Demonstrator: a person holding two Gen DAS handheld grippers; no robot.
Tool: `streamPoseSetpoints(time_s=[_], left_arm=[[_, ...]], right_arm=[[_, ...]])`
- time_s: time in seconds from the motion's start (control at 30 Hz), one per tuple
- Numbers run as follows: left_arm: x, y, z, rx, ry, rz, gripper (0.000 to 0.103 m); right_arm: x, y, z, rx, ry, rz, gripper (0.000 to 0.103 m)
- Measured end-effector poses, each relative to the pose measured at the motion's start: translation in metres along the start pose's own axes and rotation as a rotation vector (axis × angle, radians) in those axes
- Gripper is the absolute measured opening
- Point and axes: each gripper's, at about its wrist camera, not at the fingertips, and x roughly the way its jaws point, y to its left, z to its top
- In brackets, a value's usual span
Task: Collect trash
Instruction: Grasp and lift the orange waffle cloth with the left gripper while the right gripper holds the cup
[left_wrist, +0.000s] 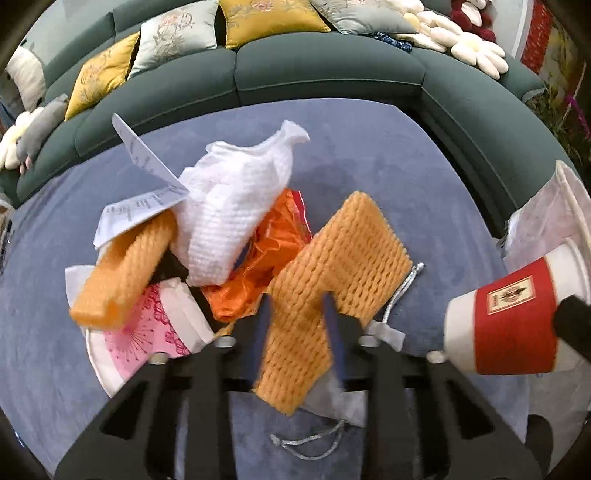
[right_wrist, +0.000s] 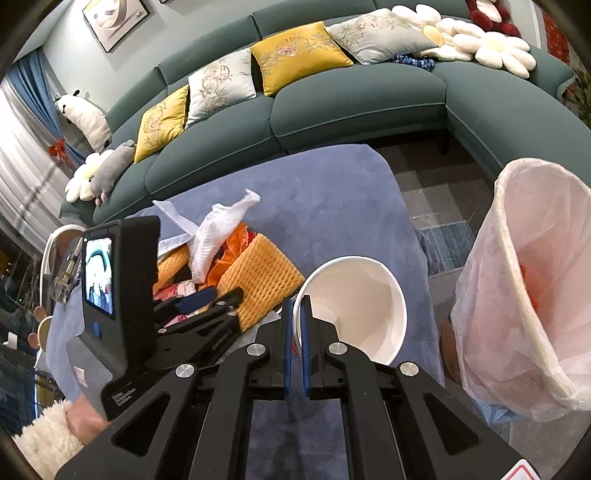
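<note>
Left tool (left_wrist: 295, 314): clamped on the orange foam net sleeve (left_wrist: 332, 280), above the blue table (left_wrist: 369, 147).
Trash pile (left_wrist: 229, 221): on the table, left of the sleeve.
Right tool (right_wrist: 296, 325): clenched on the white paper cup's (right_wrist: 354, 314) rim.
White-lined bin (right_wrist: 535, 295): right, beside the table.

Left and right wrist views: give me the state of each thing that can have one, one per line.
left hand-held gripper: closed on the orange foam net sleeve, lifted.
right hand-held gripper: shut on the paper cup rim.
paper cup: held tilted, empty inside.
trash bin: open, lined with a bag, some orange trash inside.
white paper towel: crumpled on the pile.
second foam net sleeve: lying on the pile.
</note>
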Motion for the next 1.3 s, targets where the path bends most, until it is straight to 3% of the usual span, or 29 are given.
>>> streamPoseSetpoints(time_s=[0.07,0.53,0.8,0.83,0.93,1.0,1.1,1.3], left_arm=[[-0.004,-0.001,-0.002,-0.005,-0.005,-0.012,0.000],[-0.062,-0.012,-0.037,-0.058,-0.040,-0.052,0.000],[-0.053,0.008,-0.035,-0.102,-0.011,-0.117,0.004],[-0.048,0.014,-0.035,-0.106,-0.010,-0.091,0.005],[-0.039,0.029,-0.040,-0.136,0.006,-0.064,0.035],[-0.035,0.038,-0.043,-0.172,0.006,-0.050,0.050],[-0.027,0.052,-0.047,-0.255,0.013,-0.072,0.057],[-0.011,0.057,-0.051,-0.365,0.046,-0.154,0.059]], right_arm=[[0.002,0.000,-0.001,0.003,0.005,-0.001,0.004],[-0.029,-0.002,-0.005,0.004,-0.040,0.016,0.004],[-0.036,-0.013,-0.005,0.012,-0.042,0.016,0.004],[-0.035,-0.013,-0.005,0.011,-0.039,0.018,0.004],[-0.029,-0.012,-0.004,0.000,-0.034,0.019,0.004],[-0.022,-0.012,0.000,0.000,-0.032,0.024,0.004],[-0.010,-0.011,0.014,-0.013,-0.041,0.022,0.004],[0.026,-0.003,0.060,-0.065,-0.076,-0.007,0.004]])
